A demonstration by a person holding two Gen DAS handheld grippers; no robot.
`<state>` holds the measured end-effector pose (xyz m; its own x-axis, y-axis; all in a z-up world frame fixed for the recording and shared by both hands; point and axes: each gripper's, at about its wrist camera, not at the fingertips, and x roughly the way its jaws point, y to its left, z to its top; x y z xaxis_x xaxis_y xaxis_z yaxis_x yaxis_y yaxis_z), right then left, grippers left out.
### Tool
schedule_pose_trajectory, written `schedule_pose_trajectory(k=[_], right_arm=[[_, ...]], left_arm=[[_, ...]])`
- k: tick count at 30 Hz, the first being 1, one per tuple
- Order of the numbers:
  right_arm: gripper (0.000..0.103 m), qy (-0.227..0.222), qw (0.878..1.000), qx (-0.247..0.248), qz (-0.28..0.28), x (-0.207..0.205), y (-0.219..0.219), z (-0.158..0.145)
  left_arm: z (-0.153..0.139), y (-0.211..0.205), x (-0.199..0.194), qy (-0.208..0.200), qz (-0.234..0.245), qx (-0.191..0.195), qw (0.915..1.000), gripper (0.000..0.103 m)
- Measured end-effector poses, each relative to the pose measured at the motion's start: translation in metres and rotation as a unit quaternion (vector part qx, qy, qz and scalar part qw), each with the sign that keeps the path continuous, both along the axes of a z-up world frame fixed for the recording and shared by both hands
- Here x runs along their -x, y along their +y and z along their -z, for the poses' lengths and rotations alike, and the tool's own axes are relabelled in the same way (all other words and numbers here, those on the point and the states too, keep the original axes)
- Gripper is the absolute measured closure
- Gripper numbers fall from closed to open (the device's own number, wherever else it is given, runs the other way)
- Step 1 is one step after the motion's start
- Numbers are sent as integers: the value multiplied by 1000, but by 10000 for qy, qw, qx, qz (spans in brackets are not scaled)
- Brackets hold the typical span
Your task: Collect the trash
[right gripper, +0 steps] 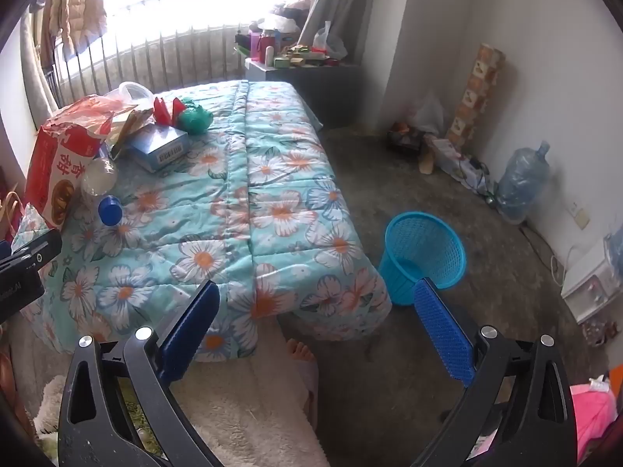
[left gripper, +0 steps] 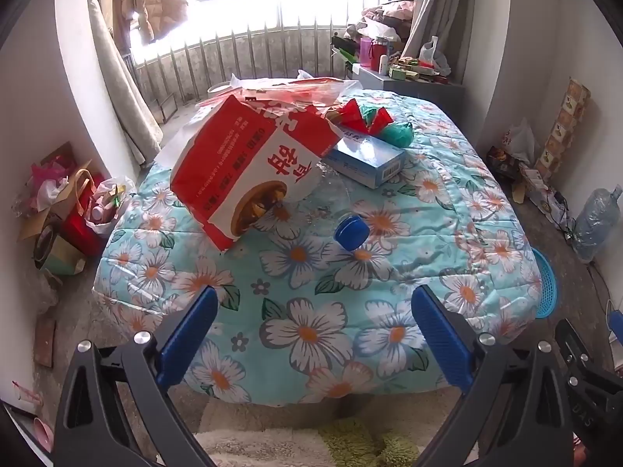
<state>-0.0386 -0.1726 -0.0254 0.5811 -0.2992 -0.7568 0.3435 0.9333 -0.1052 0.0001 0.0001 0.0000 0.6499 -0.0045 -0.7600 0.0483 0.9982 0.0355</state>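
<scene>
Trash lies on a table under a floral quilt point(left gripper: 311, 284): a red-and-white snack bag point(left gripper: 249, 163), a clear plastic bottle with a blue cap point(left gripper: 351, 232), a blue box point(left gripper: 366, 159), and a red and green wad of wrappers point(left gripper: 370, 120). My left gripper point(left gripper: 315, 307) hovers open over the quilt's near edge, short of the bottle. My right gripper point(right gripper: 317, 303) is open too, above the table's right corner, with nothing between its fingers. A blue mesh bin point(right gripper: 422, 257) stands on the floor beside that corner. The same bag point(right gripper: 58, 163), bottle point(right gripper: 103, 190) and box point(right gripper: 159, 148) show at the left of the right wrist view.
Bags and boxes point(left gripper: 66, 210) crowd the floor left of the table. A large water jug point(right gripper: 521, 183) and clutter line the right wall. A cluttered side table point(right gripper: 303, 66) stands behind. A person's bare foot point(right gripper: 300, 350) rests on a shaggy rug point(right gripper: 249, 408) below the table.
</scene>
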Motion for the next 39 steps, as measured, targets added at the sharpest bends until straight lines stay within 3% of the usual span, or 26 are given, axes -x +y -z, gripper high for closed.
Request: schedule_pose_trajectory(k=[39], right_arm=[[7, -21, 10000, -4, -8, 0, 0, -1]], left_arm=[[2, 6, -2, -17, -45, -51, 10000, 5]])
